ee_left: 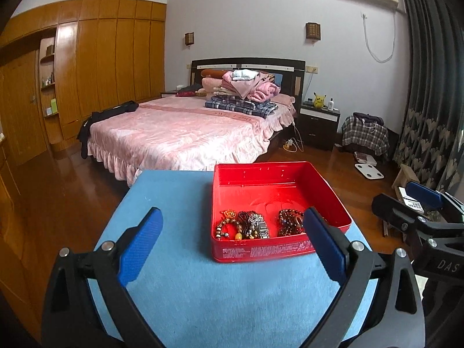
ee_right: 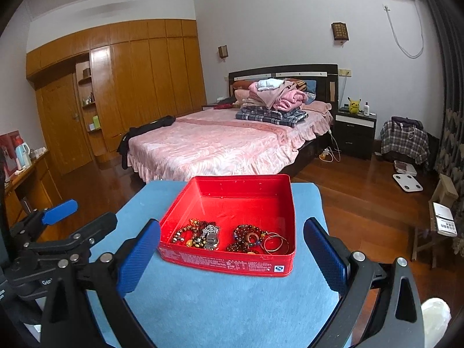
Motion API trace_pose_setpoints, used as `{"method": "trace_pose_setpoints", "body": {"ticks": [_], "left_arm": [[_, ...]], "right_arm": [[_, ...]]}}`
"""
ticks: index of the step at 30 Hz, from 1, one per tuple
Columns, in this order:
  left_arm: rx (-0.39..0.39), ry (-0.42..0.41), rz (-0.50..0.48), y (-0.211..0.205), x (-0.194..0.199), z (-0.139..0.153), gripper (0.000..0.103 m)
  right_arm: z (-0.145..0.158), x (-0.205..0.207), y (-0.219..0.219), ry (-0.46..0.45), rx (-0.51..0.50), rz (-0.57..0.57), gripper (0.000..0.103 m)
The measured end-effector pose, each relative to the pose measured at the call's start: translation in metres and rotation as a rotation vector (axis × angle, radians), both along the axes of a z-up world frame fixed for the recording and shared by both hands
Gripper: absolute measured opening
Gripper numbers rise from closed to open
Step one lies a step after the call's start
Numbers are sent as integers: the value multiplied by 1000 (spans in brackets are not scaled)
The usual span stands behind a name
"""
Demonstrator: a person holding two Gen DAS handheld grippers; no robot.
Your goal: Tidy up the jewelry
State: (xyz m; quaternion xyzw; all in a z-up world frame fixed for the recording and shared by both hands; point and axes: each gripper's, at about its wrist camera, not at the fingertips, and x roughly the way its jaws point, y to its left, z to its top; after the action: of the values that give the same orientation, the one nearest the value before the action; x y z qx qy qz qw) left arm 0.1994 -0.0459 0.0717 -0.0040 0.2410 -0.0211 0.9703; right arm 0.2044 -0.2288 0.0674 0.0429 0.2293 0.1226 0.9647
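Note:
A red tin box (ee_left: 232,256) (ee_right: 226,264) stands open on a blue cloth-covered table (ee_left: 203,295) (ee_right: 208,298). In its near part lie beaded bracelets (ee_left: 229,227) (ee_right: 188,233), a metal watch band (ee_left: 262,229) (ee_right: 211,239), dark red bead strings (ee_left: 288,221) (ee_right: 246,237) and thin bangles (ee_right: 275,243). My left gripper (ee_left: 232,243) is open and empty, held just short of the box's near wall. My right gripper (ee_right: 232,255) is open and empty, its fingers either side of the box's near wall. Each gripper also shows in the other's view, the right one (ee_left: 417,203) and the left one (ee_right: 63,214).
A bed (ee_left: 179,136) (ee_right: 226,145) with a pink cover and folded clothes stands behind the table. A wooden wardrobe (ee_left: 95,63) lines the left wall. A nightstand (ee_right: 355,133), a floor scale (ee_right: 407,182) and a small stool (ee_right: 435,226) are on the right.

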Motion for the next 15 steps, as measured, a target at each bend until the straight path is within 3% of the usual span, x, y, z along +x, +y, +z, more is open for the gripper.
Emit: {"method": "trace_pose_setpoints", "body": {"ticks": [15], "left_arm": [[0, -22, 3, 3, -3, 6, 94]], "right_arm": [[0, 0, -1, -3, -2, 1, 97]]}}
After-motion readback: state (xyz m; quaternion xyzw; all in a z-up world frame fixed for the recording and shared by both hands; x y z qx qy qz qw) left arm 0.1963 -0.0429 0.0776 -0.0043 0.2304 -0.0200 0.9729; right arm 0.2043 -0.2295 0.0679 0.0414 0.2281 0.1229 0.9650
